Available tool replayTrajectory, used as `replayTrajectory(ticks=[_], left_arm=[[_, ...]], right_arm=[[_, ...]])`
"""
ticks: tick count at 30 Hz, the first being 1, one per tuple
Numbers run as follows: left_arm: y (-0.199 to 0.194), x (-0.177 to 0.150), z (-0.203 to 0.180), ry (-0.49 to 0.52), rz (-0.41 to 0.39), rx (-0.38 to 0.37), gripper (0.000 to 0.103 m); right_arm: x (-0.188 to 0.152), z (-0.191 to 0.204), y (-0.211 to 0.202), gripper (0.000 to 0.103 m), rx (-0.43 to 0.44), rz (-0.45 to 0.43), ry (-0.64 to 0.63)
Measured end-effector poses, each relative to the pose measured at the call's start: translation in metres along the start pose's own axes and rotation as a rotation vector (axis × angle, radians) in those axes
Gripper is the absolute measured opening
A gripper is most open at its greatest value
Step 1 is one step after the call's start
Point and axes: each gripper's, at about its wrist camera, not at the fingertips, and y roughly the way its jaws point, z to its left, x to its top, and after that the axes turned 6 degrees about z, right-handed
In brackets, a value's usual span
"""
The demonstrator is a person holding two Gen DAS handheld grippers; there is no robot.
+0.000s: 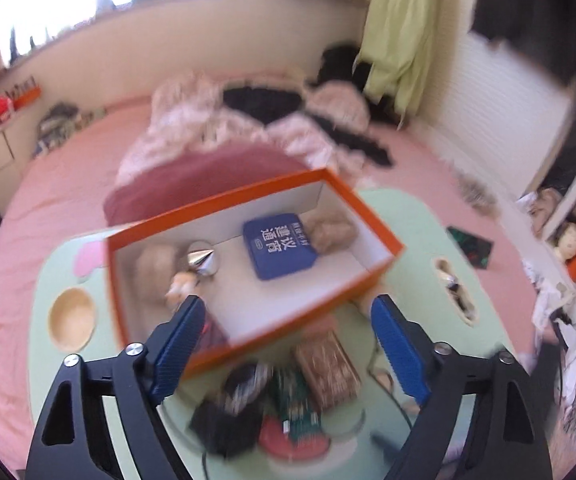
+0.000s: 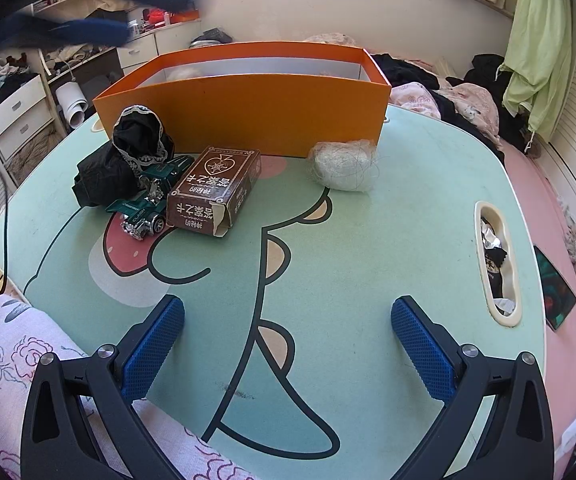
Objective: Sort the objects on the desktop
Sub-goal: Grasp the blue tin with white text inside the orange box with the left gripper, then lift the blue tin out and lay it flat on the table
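Observation:
An orange box (image 1: 362, 206) (image 2: 247, 116) stands on the green cartoon table (image 2: 368, 248). In it lie a blue tin (image 1: 277, 246), a silver cone (image 1: 203, 262) and beige bundles (image 1: 332, 228). My left gripper (image 1: 285, 342) is open and empty above the box's near wall; it also shows blurred in the right wrist view (image 2: 87, 28). Before the box sit a brown card box (image 2: 213, 192) (image 1: 326, 370), a green toy car (image 2: 147, 200), black lace cloth (image 2: 127, 152) and a clear-wrapped white bundle (image 2: 344, 166). My right gripper (image 2: 288, 344) is open and empty low over the table's near side.
The table rests on a pink bed with crumpled bedding (image 1: 227, 128). A wooden bowl (image 1: 72, 318) sits in the table's left corner, and a slot holder (image 2: 498, 264) at its right. A black cable (image 2: 3, 240) runs at the left. White drawers (image 2: 19, 116) stand beyond.

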Motion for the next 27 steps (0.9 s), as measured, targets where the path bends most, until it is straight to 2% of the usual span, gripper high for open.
replayTrajectory(ticks=[1, 6, 8, 10, 11, 12, 17, 21, 25, 27], left_arm=[[0.016, 0.011, 0.002, -0.022, 0.043, 0.008, 0.076], [0.081, 0.046, 0.002, -0.079, 0.223, 0.036, 0.076], [0.099, 0.053, -0.004, -0.062, 0.26, 0.089, 0.076], [0.109, 0.057, -0.008, -0.032, 0.259, 0.104, 0.08], [0.115, 0.057, -0.009, -0.024, 0.279, 0.124, 0.08], [0.124, 0.055, -0.009, -0.019, 0.317, 0.153, 0.074], [0.122, 0.046, -0.005, 0.011, 0.339, 0.15, 0.073], [0.112, 0.042, 0.009, 0.024, 0.337, 0.202, 0.069], [0.101, 0.046, 0.01, 0.015, 0.307, 0.154, 0.069], [0.101, 0.052, 0.005, 0.022, 0.299, 0.16, 0.069]], right_arm=[[0.0, 0.0, 0.001, 0.103, 0.0, -0.001, 0.0], [0.001, 0.002, -0.004, 0.103, 0.001, -0.008, 0.0], [0.002, 0.001, -0.004, 0.103, 0.002, -0.01, 0.0], [0.002, 0.0, -0.004, 0.103, 0.002, -0.01, 0.0], [0.001, 0.0, -0.004, 0.103, 0.004, -0.009, 0.001], [0.002, -0.001, -0.004, 0.103, 0.004, -0.01, 0.002], [0.004, -0.001, -0.003, 0.103, 0.003, -0.008, 0.0], [0.004, 0.0, -0.001, 0.103, 0.001, -0.009, -0.001], [0.005, 0.001, 0.0, 0.103, 0.002, -0.009, 0.0], [0.004, 0.0, -0.001, 0.103, 0.002, -0.009, 0.0]])
